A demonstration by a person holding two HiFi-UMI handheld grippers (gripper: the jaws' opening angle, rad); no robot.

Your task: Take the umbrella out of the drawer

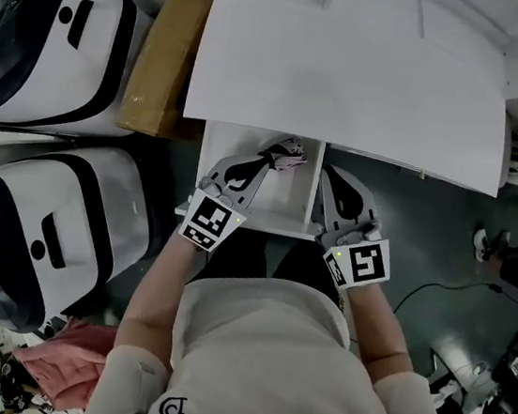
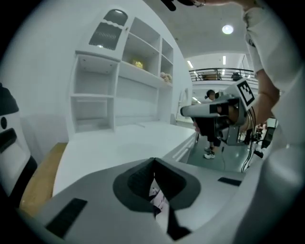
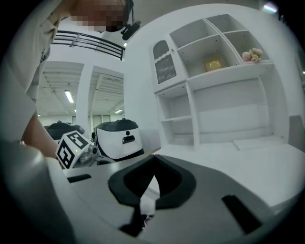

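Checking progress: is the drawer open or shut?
Open: the drawer is pulled out from under the desk, with the umbrella lying inside.

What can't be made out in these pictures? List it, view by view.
- Umbrella, head view: small, partly under the left tool; its shape is unclear.
- Drawer, head view: its back is covered by the desktop.
- Left gripper view: the tool's body hides all but a patterned scrap; whether it is gripped, I cannot tell.
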